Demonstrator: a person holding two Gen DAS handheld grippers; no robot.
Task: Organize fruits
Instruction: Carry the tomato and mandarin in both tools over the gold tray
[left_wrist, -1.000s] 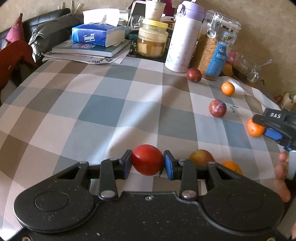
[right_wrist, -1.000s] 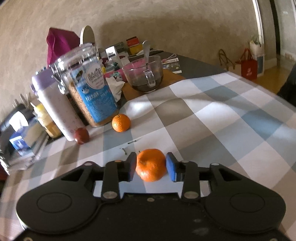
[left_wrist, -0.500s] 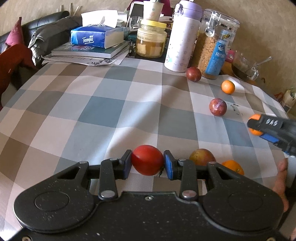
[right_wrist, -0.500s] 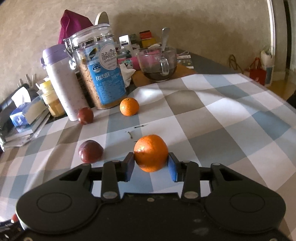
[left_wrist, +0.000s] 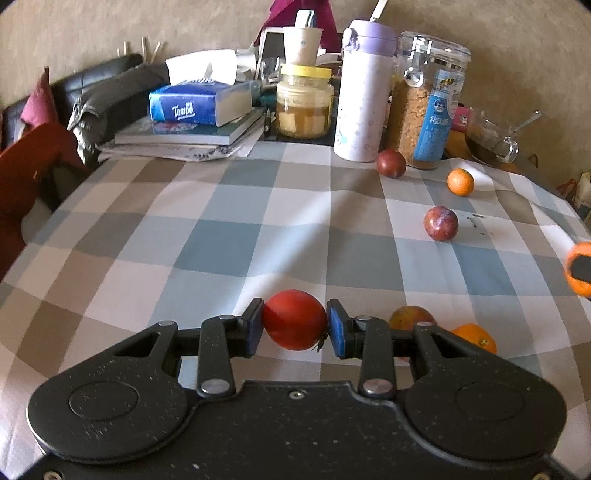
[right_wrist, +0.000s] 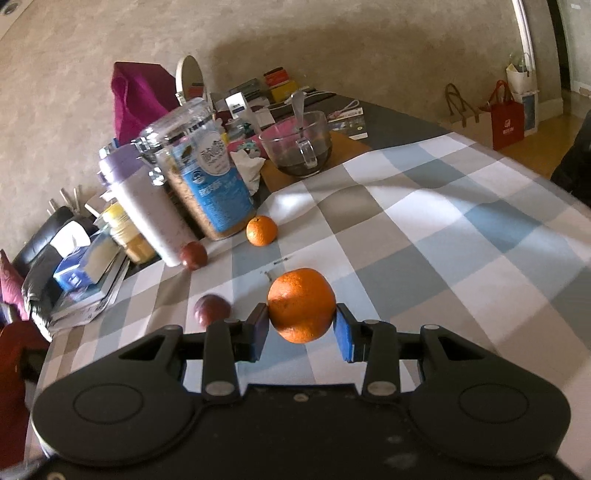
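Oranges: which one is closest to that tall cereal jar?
The small orange beside the cereal jar. Another orange is held in the right tongs; a third lies nearer the left tongs.

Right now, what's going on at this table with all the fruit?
A person is sorting fruit with a handheld gripper in each hand. The left gripper has its jaws shut on a red plum; the right gripper holds an orange above the checked tablecloth. Loose on the cloth are two dark plums, a small orange near the cereal jar, plus another plum and orange beside the left gripper.
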